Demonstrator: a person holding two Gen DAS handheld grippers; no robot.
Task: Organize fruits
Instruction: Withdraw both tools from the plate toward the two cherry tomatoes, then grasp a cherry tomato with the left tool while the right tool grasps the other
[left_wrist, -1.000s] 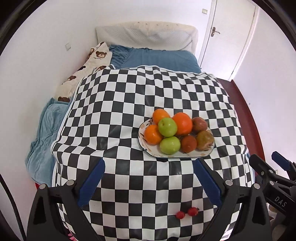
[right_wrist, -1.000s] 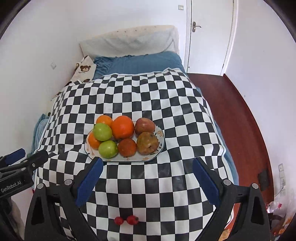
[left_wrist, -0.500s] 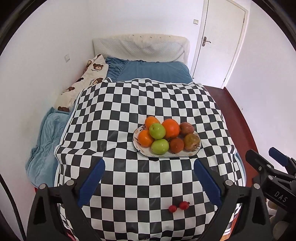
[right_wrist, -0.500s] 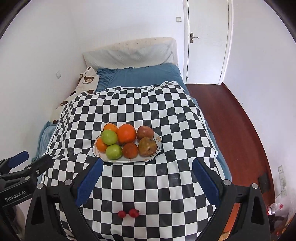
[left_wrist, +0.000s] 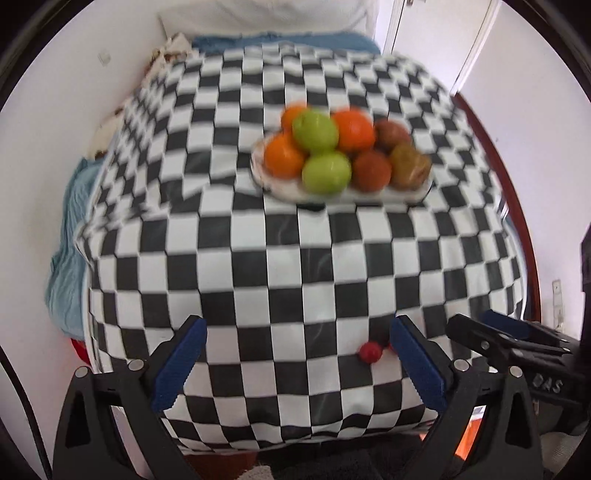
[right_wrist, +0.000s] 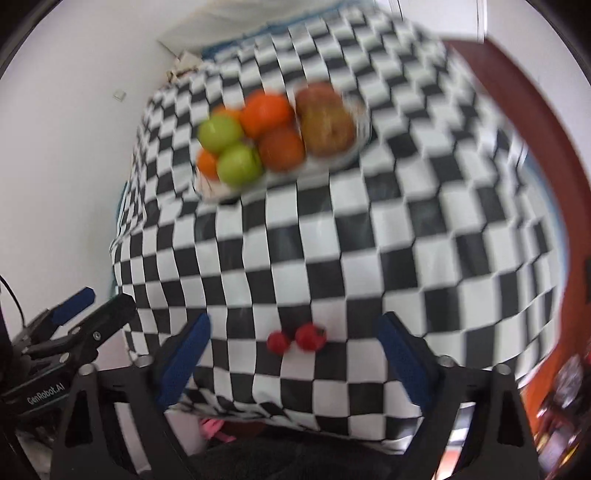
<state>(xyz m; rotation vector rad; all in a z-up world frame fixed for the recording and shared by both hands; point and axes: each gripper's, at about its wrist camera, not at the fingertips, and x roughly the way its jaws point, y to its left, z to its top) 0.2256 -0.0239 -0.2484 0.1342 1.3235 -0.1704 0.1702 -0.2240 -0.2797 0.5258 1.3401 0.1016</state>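
A white plate (left_wrist: 280, 186) on the checkered cloth holds oranges (left_wrist: 282, 155), two green apples (left_wrist: 325, 172) and several brownish-red fruits (left_wrist: 371, 171); it also shows in the right wrist view (right_wrist: 221, 192). Two small red fruits (right_wrist: 295, 338) lie on the cloth near the front edge; one (left_wrist: 370, 352) shows in the left view beside my right finger pad. My left gripper (left_wrist: 297, 363) is open and empty, low over the front of the cloth. My right gripper (right_wrist: 291, 360) is open and empty, with the small red fruits between its fingers, just ahead of the tips.
The checkered cloth (left_wrist: 295, 258) covers a table that drops off at the front and sides. A bed with blue bedding (left_wrist: 66, 229) lies to the left and behind. Red-brown floor (right_wrist: 517, 92) runs along the right. The other gripper (left_wrist: 517, 347) is at the right edge.
Both grippers have dropped and moved forward toward the table's front edge; the views are blurred by motion. The plate looms larger and the small red fruits are now close to the fingertips.
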